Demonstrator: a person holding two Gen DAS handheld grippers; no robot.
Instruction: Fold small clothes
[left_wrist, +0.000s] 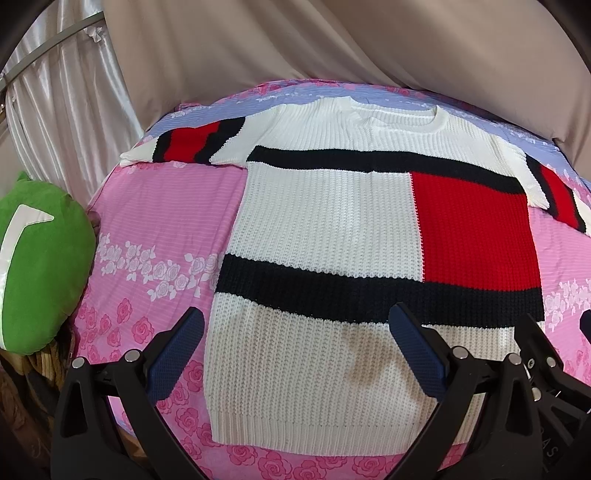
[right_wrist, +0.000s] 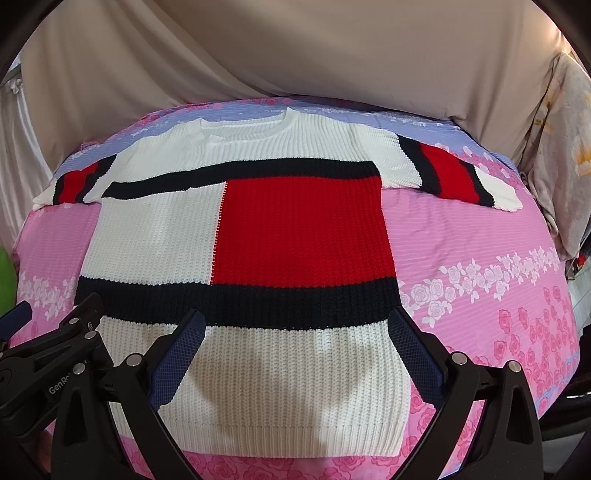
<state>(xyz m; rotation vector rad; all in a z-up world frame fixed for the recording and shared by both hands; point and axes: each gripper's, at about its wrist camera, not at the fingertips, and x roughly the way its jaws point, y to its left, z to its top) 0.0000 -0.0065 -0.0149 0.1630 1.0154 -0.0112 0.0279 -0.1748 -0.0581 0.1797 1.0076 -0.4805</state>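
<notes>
A knitted sweater (left_wrist: 325, 236) lies flat on a pink rose-print bedsheet (left_wrist: 147, 229), beige curtain (left_wrist: 332, 44) behind, green cushion (left_wrist: 40, 266) alongside. The left gripper (left_wrist: 295, 332) and right gripper (right_wrist: 295, 328) hover with fingers wide, holding nothing.

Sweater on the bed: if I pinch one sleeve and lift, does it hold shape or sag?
The sweater is a chunky rib knit lying flat, so it will likely droop and stretch, not hold shape. The thick yarn suggests some weight, so the sleeve may drag the body along. It probably won't slip on the pink sheet.
</notes>
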